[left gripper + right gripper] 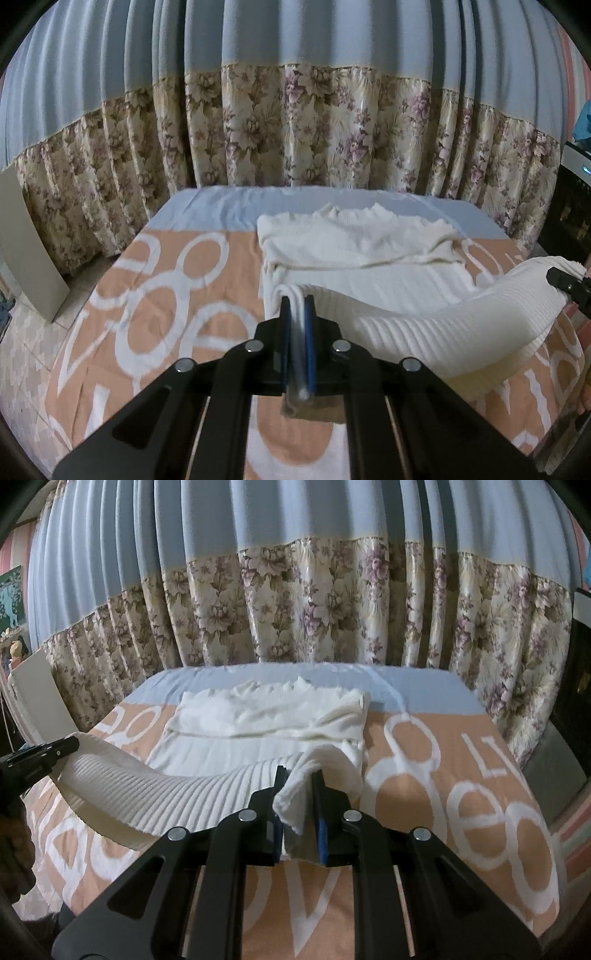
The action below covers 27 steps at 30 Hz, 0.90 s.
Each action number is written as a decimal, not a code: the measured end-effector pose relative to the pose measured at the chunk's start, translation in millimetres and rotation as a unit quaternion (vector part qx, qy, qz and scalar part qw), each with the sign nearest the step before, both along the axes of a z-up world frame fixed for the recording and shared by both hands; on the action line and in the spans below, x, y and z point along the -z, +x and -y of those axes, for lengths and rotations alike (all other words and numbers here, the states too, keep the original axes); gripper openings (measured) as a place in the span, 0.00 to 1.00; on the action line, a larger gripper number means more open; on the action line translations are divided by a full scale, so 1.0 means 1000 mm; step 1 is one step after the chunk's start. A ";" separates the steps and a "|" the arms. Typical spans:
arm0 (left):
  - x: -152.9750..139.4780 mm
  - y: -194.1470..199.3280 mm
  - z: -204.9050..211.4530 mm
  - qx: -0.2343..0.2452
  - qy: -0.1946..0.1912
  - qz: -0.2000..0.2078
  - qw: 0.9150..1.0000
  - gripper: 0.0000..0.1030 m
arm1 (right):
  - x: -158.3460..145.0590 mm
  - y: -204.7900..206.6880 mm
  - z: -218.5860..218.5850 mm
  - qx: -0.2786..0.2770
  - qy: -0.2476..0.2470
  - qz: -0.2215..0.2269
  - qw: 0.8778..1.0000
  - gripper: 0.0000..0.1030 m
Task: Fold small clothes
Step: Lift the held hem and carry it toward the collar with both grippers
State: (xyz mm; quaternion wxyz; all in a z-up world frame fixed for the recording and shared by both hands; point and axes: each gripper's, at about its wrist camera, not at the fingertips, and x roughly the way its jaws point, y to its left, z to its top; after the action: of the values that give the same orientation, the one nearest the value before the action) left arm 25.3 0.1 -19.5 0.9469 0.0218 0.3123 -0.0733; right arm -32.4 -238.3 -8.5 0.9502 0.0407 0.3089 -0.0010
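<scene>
A cream ribbed knit sweater (362, 247) lies on the bed, its sleeves folded over the chest and its neck toward the curtain. It also shows in the right wrist view (266, 716). My left gripper (298, 301) is shut on the hem's left corner. My right gripper (298, 775) is shut on the hem's right corner. The ribbed hem (443, 325) hangs lifted between them above the bed. The right gripper's tip (565, 282) shows at the right edge of the left wrist view; the left gripper's tip (44, 755) shows at the left edge of the right wrist view.
The bed has an orange cover with white letters (166, 295) and a pale blue strip (221, 206) at the far end. A blue and floral curtain (295, 129) hangs behind it. A white board (26, 243) stands at the left. Dark furniture (574, 206) stands at the right.
</scene>
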 end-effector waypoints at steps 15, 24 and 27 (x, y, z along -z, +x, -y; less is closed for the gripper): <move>-0.021 0.086 0.017 -0.001 0.005 0.015 1.000 0.06 | -0.015 0.080 0.024 0.003 -0.002 0.004 1.000 0.14; -0.019 0.119 0.021 -0.001 0.009 0.010 1.000 0.06 | -0.010 0.113 0.032 0.003 -0.003 -0.002 1.000 0.14; -0.020 0.129 0.024 0.000 0.010 0.010 1.000 0.06 | -0.009 0.124 0.035 0.005 -0.004 -0.004 1.000 0.14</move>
State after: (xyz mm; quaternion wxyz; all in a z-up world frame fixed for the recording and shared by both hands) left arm 154.8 -24.1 0.0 0.9498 0.0321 0.3034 -0.0695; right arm 91.3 -273.3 0.5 0.9492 0.0386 0.3122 -0.0070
